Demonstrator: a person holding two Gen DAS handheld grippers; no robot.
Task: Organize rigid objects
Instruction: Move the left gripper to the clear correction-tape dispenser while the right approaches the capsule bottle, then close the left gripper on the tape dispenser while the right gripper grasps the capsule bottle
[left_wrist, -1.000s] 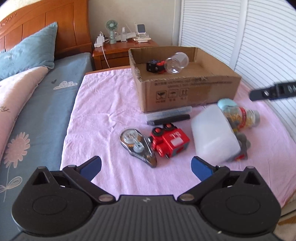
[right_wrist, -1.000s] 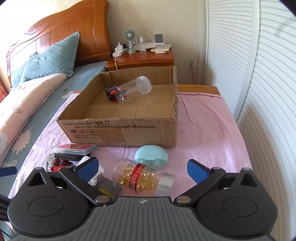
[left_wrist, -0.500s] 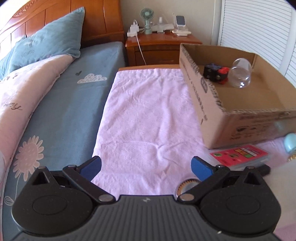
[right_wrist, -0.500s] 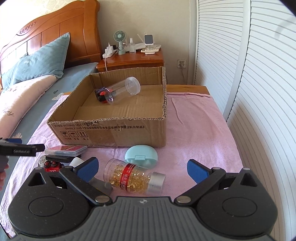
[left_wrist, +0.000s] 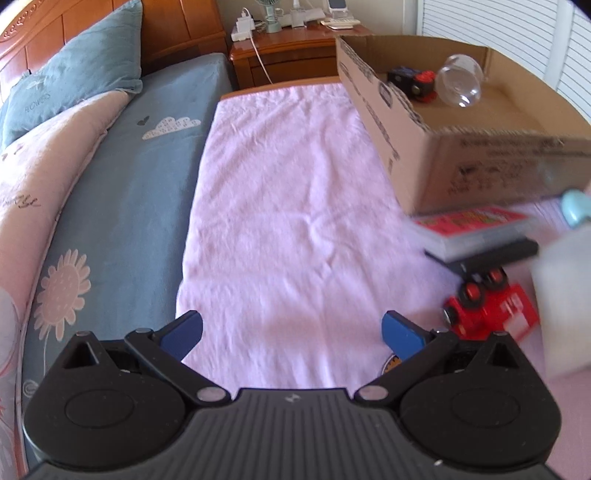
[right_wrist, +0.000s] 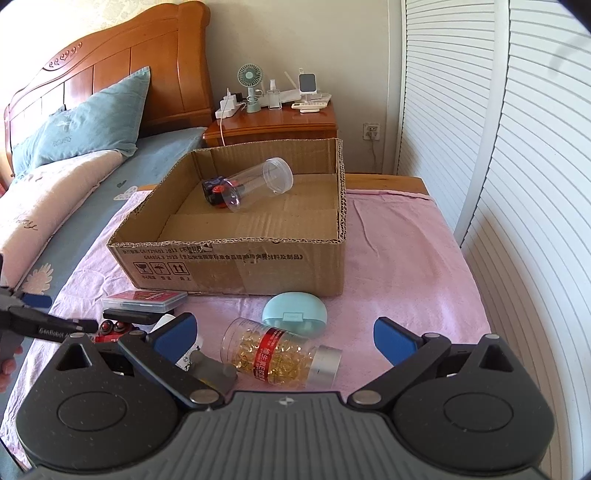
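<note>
Both tongs standing wide and empty; loose items lying on the bed, near side of the box.

The right tongs are hovering over the pill bottle, which is lying on its side just near the box, touching the blue case. The left tongs are facing bare towel, the red toy at their right. The bottle is looking stiff, smooth, likely to roll: gripping across its mid-body is advised.

Both the left gripper and right gripper share matte black ribbed bodies, blue fingertip pads, silver pivot screws (one per linkage) and round side discs.
</note>
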